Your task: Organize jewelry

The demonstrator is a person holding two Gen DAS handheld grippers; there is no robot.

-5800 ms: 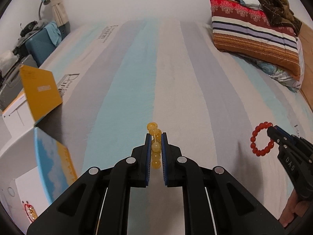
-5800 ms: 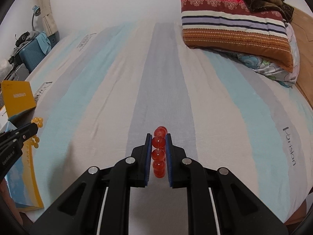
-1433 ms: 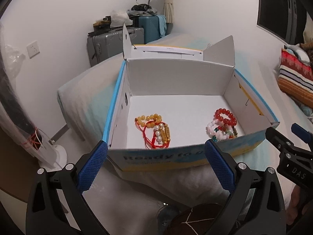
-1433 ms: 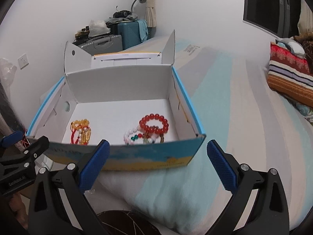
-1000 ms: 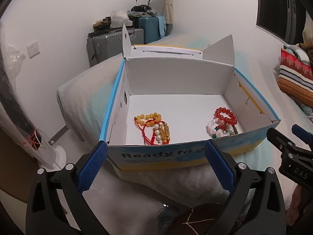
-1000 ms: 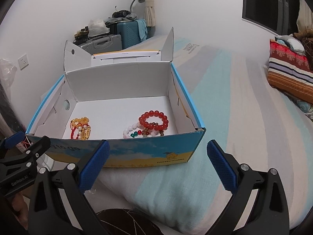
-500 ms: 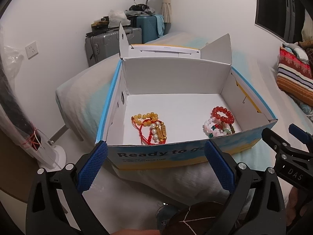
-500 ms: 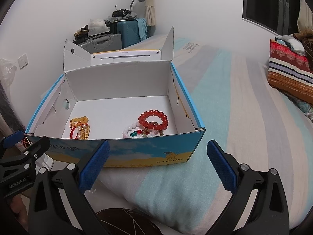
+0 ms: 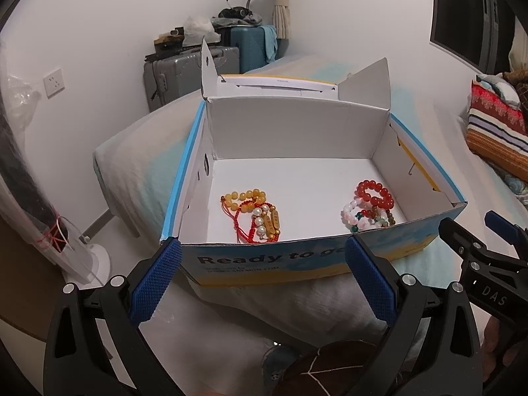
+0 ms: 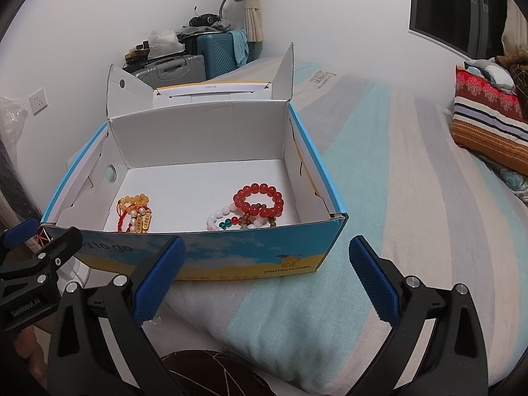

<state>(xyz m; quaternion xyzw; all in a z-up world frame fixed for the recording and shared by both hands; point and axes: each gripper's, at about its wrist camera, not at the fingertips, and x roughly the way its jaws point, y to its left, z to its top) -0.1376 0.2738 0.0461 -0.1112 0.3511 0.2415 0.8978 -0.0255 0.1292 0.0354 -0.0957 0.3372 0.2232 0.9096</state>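
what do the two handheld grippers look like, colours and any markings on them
Both are matte black plastic with silver screw heads. The left gripper and the right gripper each have two fingers faced with blue knurled pads. White lettering reads "DAS" on the right gripper's body and "GenRobot.AI" on the left's. No cables or sleeves show.

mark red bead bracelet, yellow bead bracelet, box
red bead bracelet (image 10: 258,199), right wrist view, bead at ring's lower edge
yellow bead bracelet (image 9: 243,195), left wrist view, top beads
box (image 9: 297,132), left wrist view, inner back wall
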